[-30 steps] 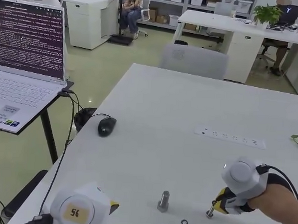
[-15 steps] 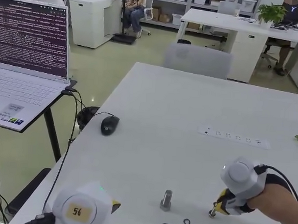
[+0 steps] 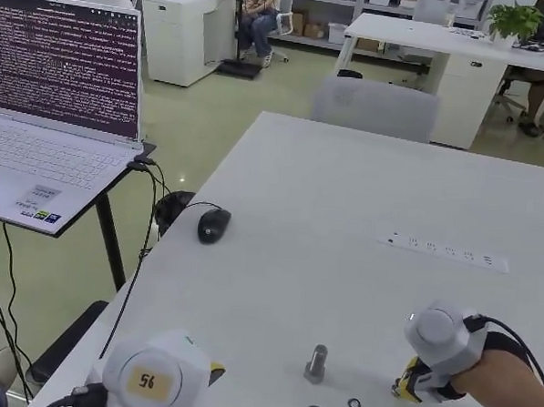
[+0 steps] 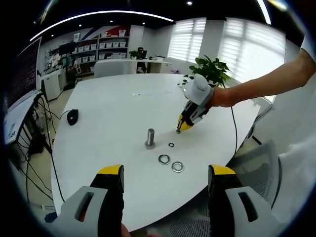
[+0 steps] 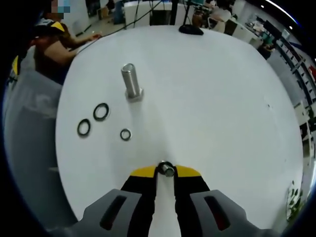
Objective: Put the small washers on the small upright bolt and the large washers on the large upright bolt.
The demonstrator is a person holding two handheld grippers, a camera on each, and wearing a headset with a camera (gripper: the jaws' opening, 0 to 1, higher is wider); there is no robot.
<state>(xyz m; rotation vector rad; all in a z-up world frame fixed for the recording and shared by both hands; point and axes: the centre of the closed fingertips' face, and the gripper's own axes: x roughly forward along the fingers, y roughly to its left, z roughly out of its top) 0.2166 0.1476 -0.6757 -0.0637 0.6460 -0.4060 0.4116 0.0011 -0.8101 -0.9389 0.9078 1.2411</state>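
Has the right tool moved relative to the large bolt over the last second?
No. The right tool sits at the same offset to the right of the large bolt; only the camera shifted.

Head view: high, looking down across the bench point(image 3: 344, 216). Both gripper views: low, near, facing the large bolt point(image 4: 150, 138) from opposite sides.

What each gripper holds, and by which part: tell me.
Left gripper: open, holding nothing. Right gripper: jaws pinch what looks like the small bolt by its top end, at their very tips.
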